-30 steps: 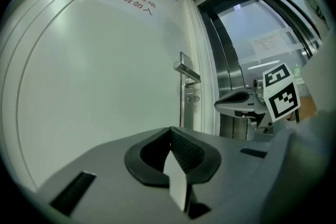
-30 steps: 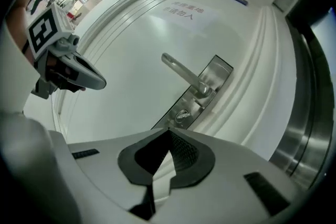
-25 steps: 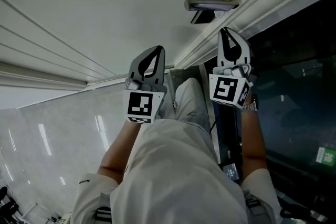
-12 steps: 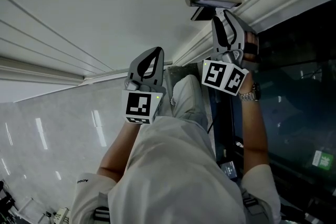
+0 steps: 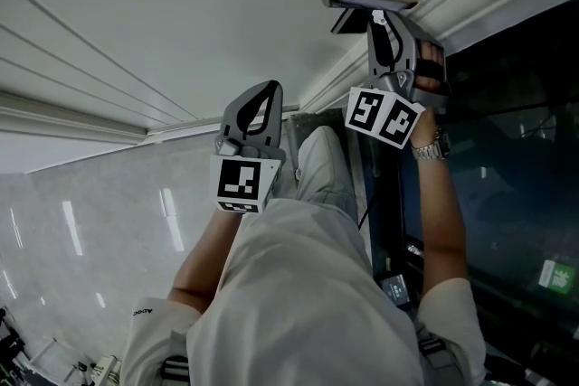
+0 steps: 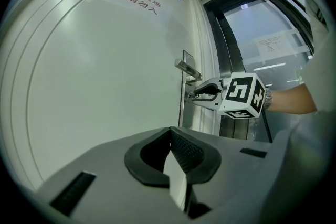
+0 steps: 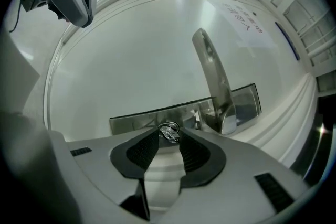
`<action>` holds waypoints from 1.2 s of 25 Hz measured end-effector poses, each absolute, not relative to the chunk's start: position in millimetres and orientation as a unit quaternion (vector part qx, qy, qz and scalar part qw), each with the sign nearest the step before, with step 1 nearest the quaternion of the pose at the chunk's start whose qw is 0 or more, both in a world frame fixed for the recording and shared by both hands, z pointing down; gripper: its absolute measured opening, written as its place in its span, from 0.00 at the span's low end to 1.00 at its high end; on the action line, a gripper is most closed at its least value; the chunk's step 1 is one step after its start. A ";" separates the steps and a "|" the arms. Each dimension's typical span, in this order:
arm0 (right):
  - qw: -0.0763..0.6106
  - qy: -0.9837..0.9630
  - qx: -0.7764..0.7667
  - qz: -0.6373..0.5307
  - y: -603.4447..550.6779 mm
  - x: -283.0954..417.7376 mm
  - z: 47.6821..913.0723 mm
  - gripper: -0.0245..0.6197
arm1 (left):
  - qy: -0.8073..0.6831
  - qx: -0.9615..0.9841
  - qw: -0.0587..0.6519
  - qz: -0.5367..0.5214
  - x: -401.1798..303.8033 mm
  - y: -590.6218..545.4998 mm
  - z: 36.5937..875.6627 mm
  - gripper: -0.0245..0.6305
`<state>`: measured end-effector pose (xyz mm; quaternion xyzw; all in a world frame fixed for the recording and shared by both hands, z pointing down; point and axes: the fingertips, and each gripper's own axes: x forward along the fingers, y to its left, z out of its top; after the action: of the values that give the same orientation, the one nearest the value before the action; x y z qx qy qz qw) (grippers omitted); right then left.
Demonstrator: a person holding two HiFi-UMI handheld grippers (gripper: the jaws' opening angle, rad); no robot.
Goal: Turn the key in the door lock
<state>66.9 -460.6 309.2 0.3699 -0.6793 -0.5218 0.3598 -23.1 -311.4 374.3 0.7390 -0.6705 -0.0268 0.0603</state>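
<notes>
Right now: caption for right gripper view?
Right tool, open, straddling the key in the lock plate.

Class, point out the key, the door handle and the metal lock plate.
key point(image 7: 169, 132), right gripper view, on its head
door handle point(image 7: 212, 73), right gripper view, mid lever
lock plate point(image 7: 134, 119), right gripper view, bare left part

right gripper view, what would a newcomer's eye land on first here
The small metal key in the steel lock plate draws the eye first, sitting between the spread fingers of the right gripper. Just to its right in that view, the long lever door handle stands out against the white door. The left gripper hangs back from the door with its fingers together.
</notes>
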 end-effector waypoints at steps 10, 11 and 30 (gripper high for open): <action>0.329 -0.696 0.412 -0.487 -465.3 69.0 307.1 0.08 | -0.679 0.731 0.062 -0.024 -31.2 -306.2 377.8 0.05; 0.326 -0.700 0.412 -0.484 -464.8 68.4 306.4 0.08 | -0.679 0.731 0.062 -0.023 -31.6 -306.0 377.8 0.05; 0.243 -0.795 0.464 -0.305 -465.6 67.6 298.2 0.05 | -0.676 0.734 0.060 -0.019 -29.4 -301.1 378.6 0.05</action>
<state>67.6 -465.6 298.2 0.4642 -0.7954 -0.3046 0.2429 -29.4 -301.1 378.6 0.7338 -0.6764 -0.0195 0.0603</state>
